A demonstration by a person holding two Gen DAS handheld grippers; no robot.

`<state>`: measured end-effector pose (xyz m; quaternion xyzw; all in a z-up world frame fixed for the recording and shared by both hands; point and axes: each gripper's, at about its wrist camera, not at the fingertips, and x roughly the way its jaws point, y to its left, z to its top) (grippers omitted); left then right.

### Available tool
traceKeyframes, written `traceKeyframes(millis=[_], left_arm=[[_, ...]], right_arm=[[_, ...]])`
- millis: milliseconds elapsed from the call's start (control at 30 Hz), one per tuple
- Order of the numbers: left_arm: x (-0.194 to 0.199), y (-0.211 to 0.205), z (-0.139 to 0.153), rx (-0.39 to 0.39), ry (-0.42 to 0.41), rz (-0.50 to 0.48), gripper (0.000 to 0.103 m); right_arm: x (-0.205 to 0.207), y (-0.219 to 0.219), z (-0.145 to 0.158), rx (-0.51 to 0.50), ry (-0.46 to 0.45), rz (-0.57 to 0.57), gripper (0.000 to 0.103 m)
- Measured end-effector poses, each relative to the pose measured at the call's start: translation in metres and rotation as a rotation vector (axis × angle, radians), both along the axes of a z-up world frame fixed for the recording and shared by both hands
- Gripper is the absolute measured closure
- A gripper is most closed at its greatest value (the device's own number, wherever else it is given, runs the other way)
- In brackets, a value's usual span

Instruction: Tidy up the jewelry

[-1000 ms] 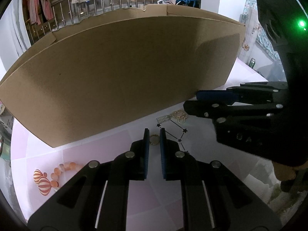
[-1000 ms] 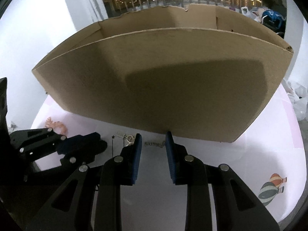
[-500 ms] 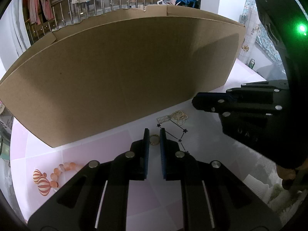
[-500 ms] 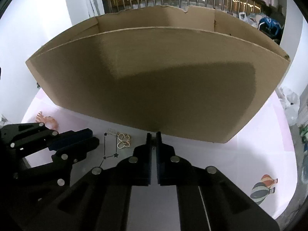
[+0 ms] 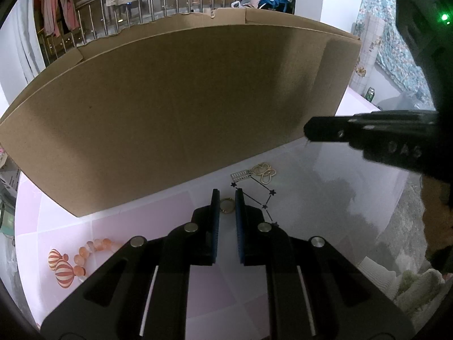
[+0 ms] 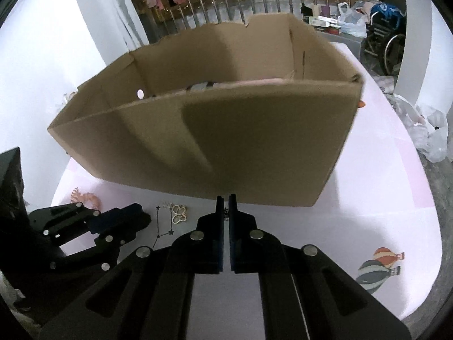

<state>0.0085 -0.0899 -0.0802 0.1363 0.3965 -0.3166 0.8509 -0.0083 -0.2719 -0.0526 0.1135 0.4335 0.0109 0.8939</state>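
My left gripper [image 5: 226, 202] rests low on the pink table, shut on a small gold ring [image 5: 226, 206] that shows between its fingertips. My right gripper [image 6: 225, 204] is shut, with a tiny dark jewelry piece [image 6: 225, 212] pinched at its tips, lifted in front of the open cardboard box [image 6: 254, 147]. In the left wrist view the right gripper [image 5: 310, 130] reaches in from the right. On the table between both grippers lie a gold looped earring [image 5: 264, 171] [image 6: 179, 214] and a small silver comb-like piece [image 5: 240, 175] [image 6: 167, 206].
The box wall [image 5: 170, 107] fills the view ahead of the left gripper. An orange bead bracelet [image 5: 93, 248] lies at the left near balloon prints. Black star-and-line prints [image 5: 266, 195] mark the cloth. Plastic bags [image 6: 424, 130] sit at the table's right edge.
The right gripper closed on the small piece that lay between its fingers and rose, so the box's inside now shows. The left gripper and its ring stayed put.
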Motion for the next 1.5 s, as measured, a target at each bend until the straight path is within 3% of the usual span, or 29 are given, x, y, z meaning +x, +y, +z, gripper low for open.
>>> traceKeyframes(millis=[333,400,767,900,1200,1500], left_arm=[[0.0,-0.001,0.002,-0.009,0.003,0.007,0.094],[-0.001,-0.001,0.003,-0.013,-0.001,0.006,0.103],[-0.009,0.0,0.011,-0.025,-0.028,0.016,0.103],[-0.011,-0.002,0.012,-0.015,-0.042,0.014,0.09],[0.0,-0.003,0.004,0.003,0.002,0.077,0.089],[0.004,-0.019,0.0,0.04,-0.009,0.056,0.094]], right_arm=[[0.003,-0.002,0.013,0.005,-0.048,-0.012,0.1],[0.002,-0.003,0.014,0.008,-0.057,-0.011,0.1],[-0.006,0.0,0.018,0.021,-0.076,-0.004,0.1],[-0.007,0.004,0.015,0.036,-0.067,0.007,0.1],[-0.006,0.009,0.01,0.052,-0.057,0.025,0.1],[-0.003,0.009,0.004,0.065,-0.043,0.025,0.1]])
